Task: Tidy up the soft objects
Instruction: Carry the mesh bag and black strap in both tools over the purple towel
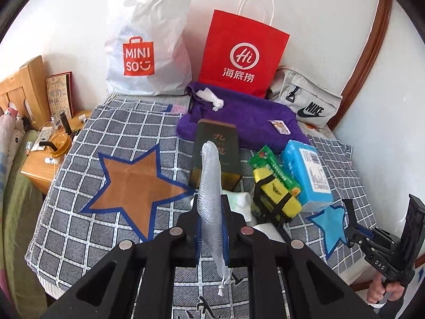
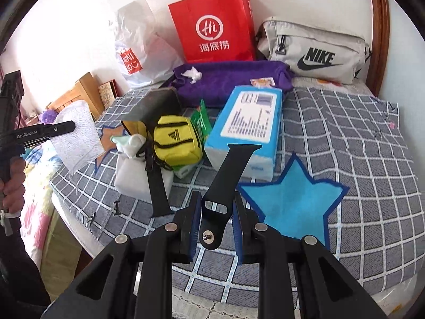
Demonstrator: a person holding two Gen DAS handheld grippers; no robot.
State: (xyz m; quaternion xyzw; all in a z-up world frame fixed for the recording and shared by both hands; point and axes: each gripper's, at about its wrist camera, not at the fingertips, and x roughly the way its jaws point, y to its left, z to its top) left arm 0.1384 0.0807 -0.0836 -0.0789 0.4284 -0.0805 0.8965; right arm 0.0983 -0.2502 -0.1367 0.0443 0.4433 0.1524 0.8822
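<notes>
**Surfaces as I see them**

My left claw (image 1: 211, 223) holds a translucent mesh pouch (image 1: 211, 186), rough-woven. The watch strap (image 2: 228, 178) looks matt rubber. The bedspread (image 1: 106, 207) is woven cloth; the red bag (image 1: 243, 53) is smooth paper.

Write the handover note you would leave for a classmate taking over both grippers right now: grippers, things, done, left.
Left gripper: shut on a white mesh drawstring pouch, held above the bed.
Right gripper: jaws apart around a black watch strap; grip not confirmed.
A second black strap piece lies on the checked bedspread beside the yellow Adidas pouch, blue tissue pack and dark box. The purple towel lies behind.
Done: pouch picked up.
Left: likely strap pieces into pouch, then tidy the pile.
</notes>
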